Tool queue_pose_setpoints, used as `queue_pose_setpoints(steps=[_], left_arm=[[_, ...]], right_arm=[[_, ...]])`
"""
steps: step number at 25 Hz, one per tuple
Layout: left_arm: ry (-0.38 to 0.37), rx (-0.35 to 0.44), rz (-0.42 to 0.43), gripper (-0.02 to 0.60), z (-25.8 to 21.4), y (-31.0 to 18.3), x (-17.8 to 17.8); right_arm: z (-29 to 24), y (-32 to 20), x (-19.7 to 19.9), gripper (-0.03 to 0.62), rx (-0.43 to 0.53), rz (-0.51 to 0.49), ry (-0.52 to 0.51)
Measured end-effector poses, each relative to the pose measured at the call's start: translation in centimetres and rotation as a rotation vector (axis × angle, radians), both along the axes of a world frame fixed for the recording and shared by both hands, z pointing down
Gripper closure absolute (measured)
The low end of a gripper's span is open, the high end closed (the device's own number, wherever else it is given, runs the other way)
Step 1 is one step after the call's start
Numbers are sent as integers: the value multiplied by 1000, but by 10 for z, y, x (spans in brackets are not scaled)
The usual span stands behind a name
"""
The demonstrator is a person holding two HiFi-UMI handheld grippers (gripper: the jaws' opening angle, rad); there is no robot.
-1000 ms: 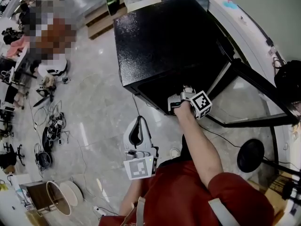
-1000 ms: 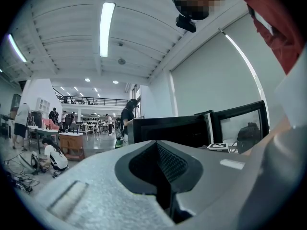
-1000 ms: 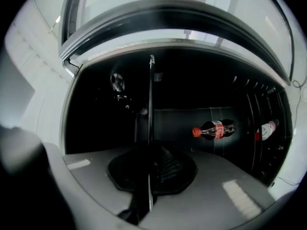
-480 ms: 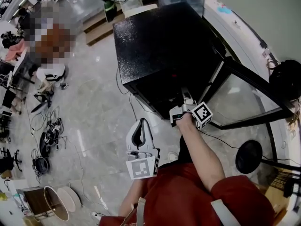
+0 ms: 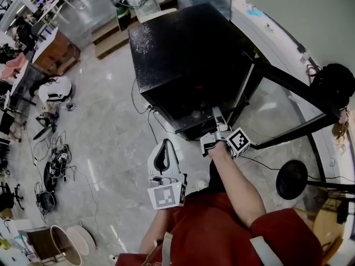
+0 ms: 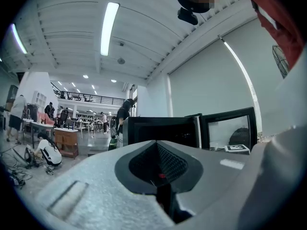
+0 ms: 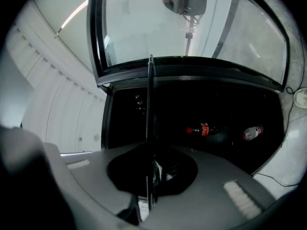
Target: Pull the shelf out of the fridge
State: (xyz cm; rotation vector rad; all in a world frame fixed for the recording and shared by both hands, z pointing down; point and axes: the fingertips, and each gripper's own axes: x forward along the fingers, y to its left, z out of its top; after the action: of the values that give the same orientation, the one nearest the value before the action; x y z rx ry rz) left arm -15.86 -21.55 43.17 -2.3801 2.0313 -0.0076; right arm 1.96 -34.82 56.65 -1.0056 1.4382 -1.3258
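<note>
Currently my right gripper [image 7: 149, 174] is clamped on the front edge of the shelf [image 7: 150, 104], which runs edge-on as a thin dark line between the closed fingers. The shelf sits in the opening of the black fridge [image 5: 188, 54], at 12 o'clock from my body, with the glass door [image 5: 288, 101] swung open toward 2 o'clock.

Handling judgement: the shelf looks thin, rigid and smooth, so probably slippery and liable to crack if twisted. Hold it on the front edge, near the middle, and pull level and straight. Two bottles [image 7: 201, 129] lie deeper inside the fridge; whether they rest on this shelf I cannot tell.

Pose: my right forearm reaches out from 5 o'clock to the fridge mouth. My left gripper [image 5: 165, 144] hangs by my chest, fingers together and empty, pointing to 12 o'clock.
</note>
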Motion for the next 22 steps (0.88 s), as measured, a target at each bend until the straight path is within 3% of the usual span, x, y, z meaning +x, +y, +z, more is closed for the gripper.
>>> queue_pose_setpoints(steps=[12, 22], left_arm=[[26, -17, 10, 580, 6, 36, 1], [15, -39, -49, 580, 11, 53, 19]], right_arm=[[-1, 69, 24, 576, -5, 18, 5], [2, 120, 50, 574, -30, -37, -24]])
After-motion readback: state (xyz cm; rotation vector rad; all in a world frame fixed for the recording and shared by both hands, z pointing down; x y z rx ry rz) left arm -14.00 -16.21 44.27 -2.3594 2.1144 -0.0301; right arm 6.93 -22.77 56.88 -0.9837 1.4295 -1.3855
